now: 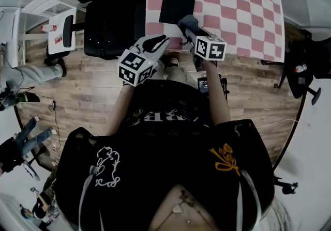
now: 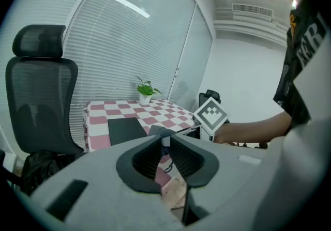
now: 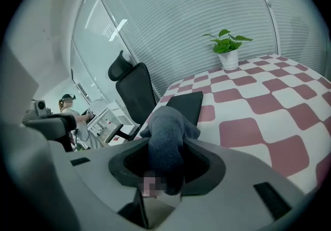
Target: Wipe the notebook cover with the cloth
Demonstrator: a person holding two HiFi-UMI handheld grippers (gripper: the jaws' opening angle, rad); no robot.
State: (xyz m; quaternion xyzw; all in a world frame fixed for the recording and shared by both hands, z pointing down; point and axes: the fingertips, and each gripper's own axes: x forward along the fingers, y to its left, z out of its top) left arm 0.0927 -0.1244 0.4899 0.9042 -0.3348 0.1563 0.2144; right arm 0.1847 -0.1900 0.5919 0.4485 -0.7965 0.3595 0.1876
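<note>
A black notebook [image 1: 177, 2] lies flat near the front left edge of the pink-and-white checked table [image 1: 238, 13]; it also shows in the left gripper view [image 2: 126, 129] and the right gripper view [image 3: 185, 106]. My right gripper [image 1: 187, 31] [image 3: 166, 147] is shut on a bunched grey cloth [image 1: 187, 22] [image 3: 168, 134], held at the table's front edge just short of the notebook's near right corner. My left gripper [image 1: 163, 40] [image 2: 164, 141] hovers off the table edge, left of the right one, shut with nothing in it.
A black mesh office chair [image 1: 111, 23] stands against the table's left side. A potted plant [image 3: 227, 49] sits at the table's far end. A white shelf unit [image 1: 57, 26] and a person [image 1: 31, 75] are at the left, another chair [image 1: 305, 64] at the right.
</note>
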